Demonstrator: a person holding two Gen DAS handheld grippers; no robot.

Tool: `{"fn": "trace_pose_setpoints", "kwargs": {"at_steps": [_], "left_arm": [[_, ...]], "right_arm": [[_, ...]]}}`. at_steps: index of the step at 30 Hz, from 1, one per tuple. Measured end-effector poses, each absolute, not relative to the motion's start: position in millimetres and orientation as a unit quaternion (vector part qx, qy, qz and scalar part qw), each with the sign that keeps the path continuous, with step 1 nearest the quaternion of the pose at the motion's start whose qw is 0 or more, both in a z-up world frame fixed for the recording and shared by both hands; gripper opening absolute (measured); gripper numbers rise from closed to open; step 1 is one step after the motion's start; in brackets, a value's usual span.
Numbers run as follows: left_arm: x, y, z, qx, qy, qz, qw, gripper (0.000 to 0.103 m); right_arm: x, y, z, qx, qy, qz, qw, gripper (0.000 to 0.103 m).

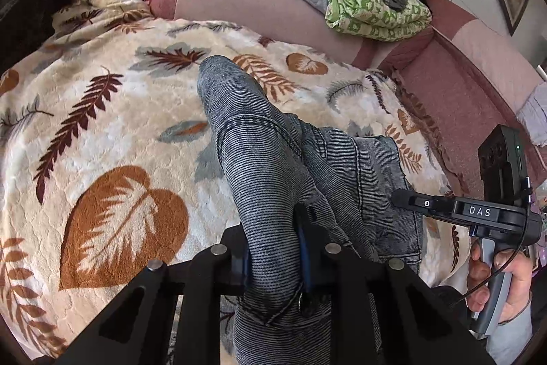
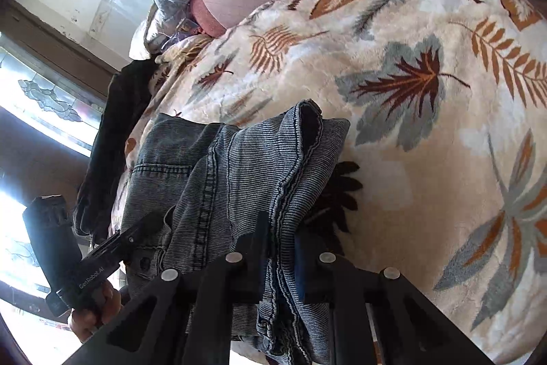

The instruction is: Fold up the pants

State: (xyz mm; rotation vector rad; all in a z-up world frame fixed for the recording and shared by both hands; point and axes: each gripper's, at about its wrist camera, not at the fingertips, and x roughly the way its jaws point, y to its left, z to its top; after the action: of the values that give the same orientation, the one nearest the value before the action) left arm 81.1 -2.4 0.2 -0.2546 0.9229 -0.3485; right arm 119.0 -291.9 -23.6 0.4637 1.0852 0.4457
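Right gripper (image 2: 280, 265) is clamped on a bunched fold of the grey denim pants (image 2: 218, 180) at bottom center. The leaf-print blanket (image 2: 427, 91) fills the right side, and the left gripper (image 2: 136, 228) pokes in at lower left, touching the denim.

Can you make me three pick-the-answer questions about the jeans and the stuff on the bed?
1. Where does the green patterned cloth lie?
A. on the pink cushion at the back
B. under the jeans
C. on the floor

2. What colour are the jeans?
A. red
B. grey-blue
C. yellow

3. What is the left hand-held gripper doing?
A. hanging open over the blanket
B. shut on the jeans
C. holding a pillow

Answers:
1. A, the green patterned cloth sits on the pink cushion, far behind the leaf-print blanket.
2. B, the jeans are faded grey-blue denim.
3. B, the left hand-held gripper has denim pinched between its fingers; the right hand-held gripper also clamps a bunched edge of the jeans.
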Motion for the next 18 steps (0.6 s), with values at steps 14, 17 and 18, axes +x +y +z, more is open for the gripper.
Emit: {"fn": "trace_pose_setpoints", "kwargs": {"at_steps": [14,17,18], "left_arm": [[104,-4,-10,-0.138,0.449,-0.169,0.867,0.023],[110,-4,-44,-0.137,0.486,-0.156,0.849,0.028],[112,-3,-55,-0.129,0.499,-0.137,0.846,0.033]], "right_arm": [[137,-305,-8,0.222,0.494,0.204,0.815,0.013],[142,-303,-43,0.226,0.528,0.19,0.797,0.014],[143,-302,-55,0.222,0.54,0.183,0.791,0.016]]}}
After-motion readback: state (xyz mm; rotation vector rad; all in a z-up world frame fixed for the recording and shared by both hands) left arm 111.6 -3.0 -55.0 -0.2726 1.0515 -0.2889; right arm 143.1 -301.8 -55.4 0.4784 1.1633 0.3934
